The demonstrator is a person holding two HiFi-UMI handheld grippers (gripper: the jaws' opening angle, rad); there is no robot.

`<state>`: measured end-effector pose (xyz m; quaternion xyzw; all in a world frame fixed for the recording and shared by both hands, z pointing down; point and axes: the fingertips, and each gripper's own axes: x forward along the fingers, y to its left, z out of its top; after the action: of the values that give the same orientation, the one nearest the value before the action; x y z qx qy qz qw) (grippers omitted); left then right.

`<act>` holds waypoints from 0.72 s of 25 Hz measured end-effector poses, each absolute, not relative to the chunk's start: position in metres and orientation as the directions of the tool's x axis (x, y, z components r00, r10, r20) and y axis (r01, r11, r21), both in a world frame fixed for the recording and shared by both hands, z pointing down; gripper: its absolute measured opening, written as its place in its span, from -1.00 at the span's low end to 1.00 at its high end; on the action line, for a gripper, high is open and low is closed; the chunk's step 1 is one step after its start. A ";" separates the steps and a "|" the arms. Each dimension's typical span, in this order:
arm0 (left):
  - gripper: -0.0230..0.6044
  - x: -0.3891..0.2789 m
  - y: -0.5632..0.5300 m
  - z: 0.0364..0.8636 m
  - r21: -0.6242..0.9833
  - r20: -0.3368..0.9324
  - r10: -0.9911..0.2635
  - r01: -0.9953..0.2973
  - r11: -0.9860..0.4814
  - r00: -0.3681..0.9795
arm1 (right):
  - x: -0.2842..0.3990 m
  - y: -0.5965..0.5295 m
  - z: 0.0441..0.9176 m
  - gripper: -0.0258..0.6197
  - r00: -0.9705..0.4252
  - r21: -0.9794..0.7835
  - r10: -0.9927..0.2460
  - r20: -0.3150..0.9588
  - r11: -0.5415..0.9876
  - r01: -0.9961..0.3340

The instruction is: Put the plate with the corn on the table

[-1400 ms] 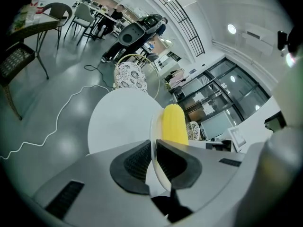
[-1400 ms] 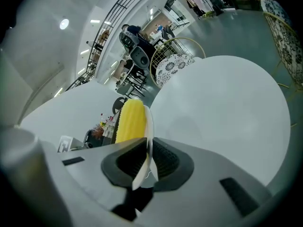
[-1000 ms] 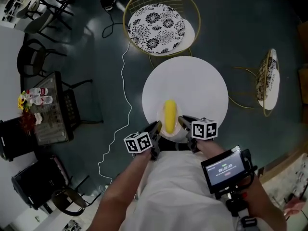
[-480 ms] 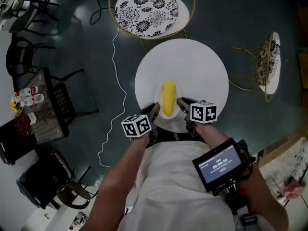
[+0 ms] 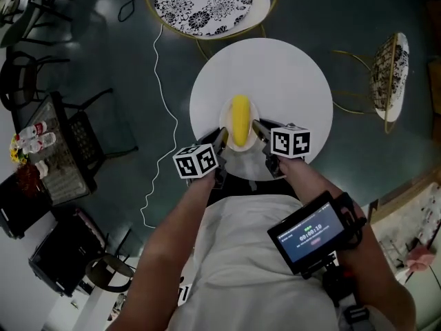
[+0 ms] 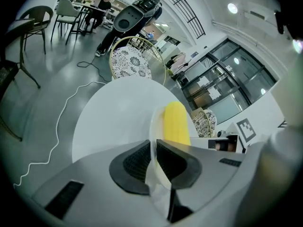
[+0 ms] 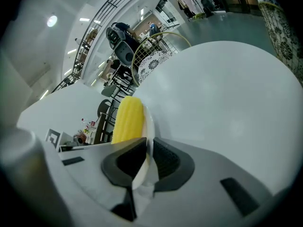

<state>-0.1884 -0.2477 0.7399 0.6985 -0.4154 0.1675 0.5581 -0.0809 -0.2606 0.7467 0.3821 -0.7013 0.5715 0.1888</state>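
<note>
My left gripper [image 5: 220, 142] and right gripper [image 5: 258, 131] are each clamped on opposite rims of the plate [image 5: 240, 147]. Corn [image 5: 240, 118] lies along its middle. The plate is over the table [image 5: 289, 74], near side; contact not determinable.

The corn [image 5: 240, 119] between the left gripper [image 5: 220, 142] and right gripper [image 5: 259, 132] is bright yellow, its plate [image 6: 155, 126] white, the table [image 5: 293, 81] ahead of the jaws plain white. Beyond it, a chair cushion [image 5: 203, 2] bears a black-and-white floral pattern.

White top [image 5: 248, 267]; L tool [image 5: 221, 136], R tool [image 5: 256, 125] grey, blk pads [image 6: 137, 162], b/w marker cubes [image 5: 196, 162].
</note>
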 end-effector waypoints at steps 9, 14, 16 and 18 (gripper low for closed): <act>-0.81 -0.193 -0.280 0.749 0.599 0.726 -0.373 -0.798 -0.069 0.577 | -0.085 -0.292 0.752 -0.77 -0.591 -0.608 -0.345 0.729 0.069 -0.791; -0.81 -0.195 -0.292 0.754 0.569 0.746 -0.359 -0.817 -0.095 0.561 | -0.088 -0.303 0.757 -0.77 -0.567 -0.584 -0.359 0.741 0.070 -0.808; -0.81 -0.195 -0.292 0.755 0.555 0.755 -0.352 -0.825 -0.106 0.553 | -0.090 -0.303 0.757 -0.77 -0.564 -0.582 -0.363 0.741 0.072 -0.810; -0.81 -0.193 -0.292 0.757 0.545 0.762 -0.343 -0.830 -0.121 0.550 | -0.089 -0.303 0.758 -0.77 -0.557 -0.572 -0.365 0.746 0.077 -0.816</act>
<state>-0.1929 -0.2922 0.7568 0.7110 -0.4126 0.2344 0.5190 -0.0892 -0.3030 0.7577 0.4203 -0.7027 0.5338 0.2114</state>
